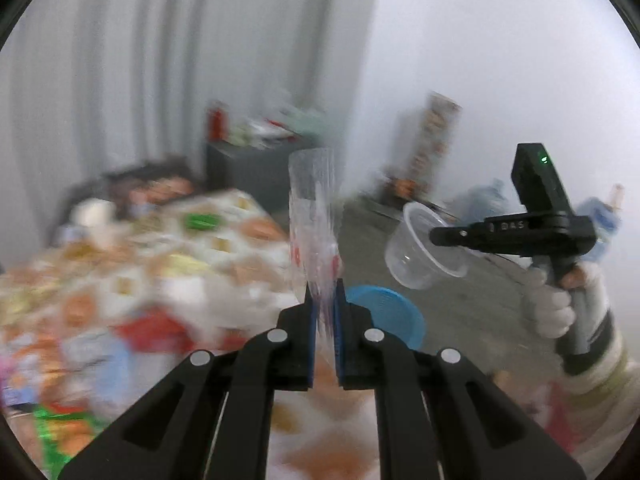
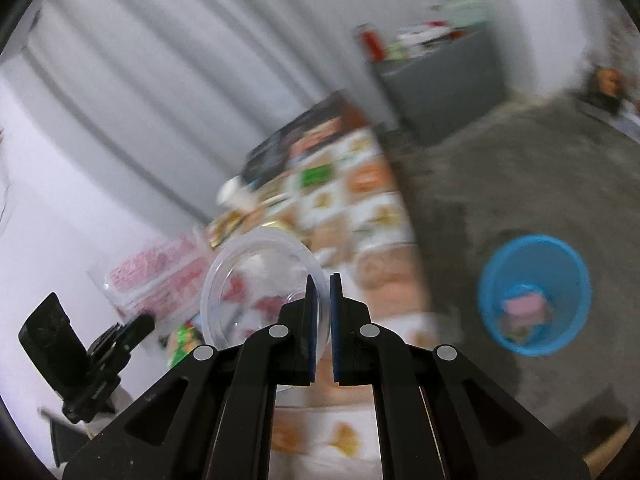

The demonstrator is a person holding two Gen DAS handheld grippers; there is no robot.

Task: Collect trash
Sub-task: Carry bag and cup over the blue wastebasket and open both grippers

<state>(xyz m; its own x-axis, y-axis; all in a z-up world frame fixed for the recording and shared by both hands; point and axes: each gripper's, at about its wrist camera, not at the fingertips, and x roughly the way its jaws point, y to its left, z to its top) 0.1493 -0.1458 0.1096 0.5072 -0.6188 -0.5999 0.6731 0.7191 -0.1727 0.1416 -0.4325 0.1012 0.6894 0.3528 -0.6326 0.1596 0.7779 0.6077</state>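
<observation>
My left gripper is shut on a clear plastic wrapper with red print, which stands up from the jaws; it also shows in the right wrist view. My right gripper is shut on the rim of a clear plastic cup, held in the air; the cup also shows in the left wrist view, beside the right gripper. A blue trash bin stands on the grey floor to the right of the table, with some scraps inside. In the left wrist view the bin sits just beyond my fingers.
A table with a patterned cloth holds several blurred packets and a white cup. A dark cabinet with a red bottle stands by the curtain. More clutter lies on the floor by the far wall.
</observation>
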